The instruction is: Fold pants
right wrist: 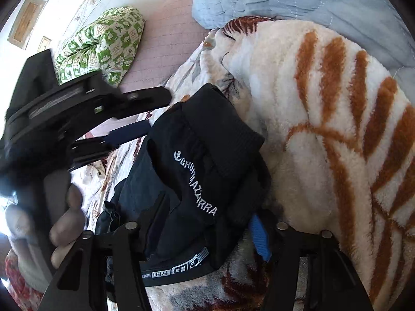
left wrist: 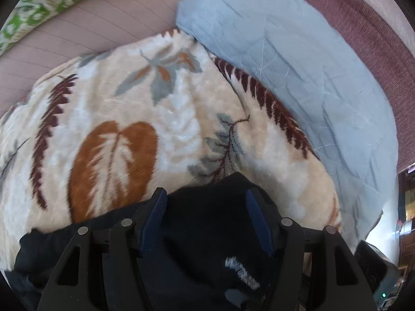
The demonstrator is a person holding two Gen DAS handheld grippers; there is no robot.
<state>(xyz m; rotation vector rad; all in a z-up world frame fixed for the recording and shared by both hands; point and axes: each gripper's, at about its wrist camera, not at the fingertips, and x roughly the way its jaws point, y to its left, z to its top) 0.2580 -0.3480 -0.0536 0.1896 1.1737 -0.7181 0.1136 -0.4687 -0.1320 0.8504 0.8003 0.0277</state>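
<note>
Lying bunched on the leaf-print fleece blanket [left wrist: 145, 108], the dark pants [left wrist: 207, 233] sit near its lower edge in the left wrist view. Left gripper [left wrist: 206, 223] stands over them, jaws apart, blue pads [left wrist: 155, 223] astride the cloth, not pinching. Pale blue quilt [left wrist: 298, 64] overlaps the blanket's far right edge.

Right wrist view: pants folded into a thick bundle, white lettering [right wrist: 194, 181] uppermost. Right gripper [right wrist: 199, 235] straddles the bundle; grip cannot be told, one finger hidden. Left gripper enters from the left, jaws parted, tip beside the bundle. Green patterned pillow [right wrist: 103, 44] beyond.
</note>
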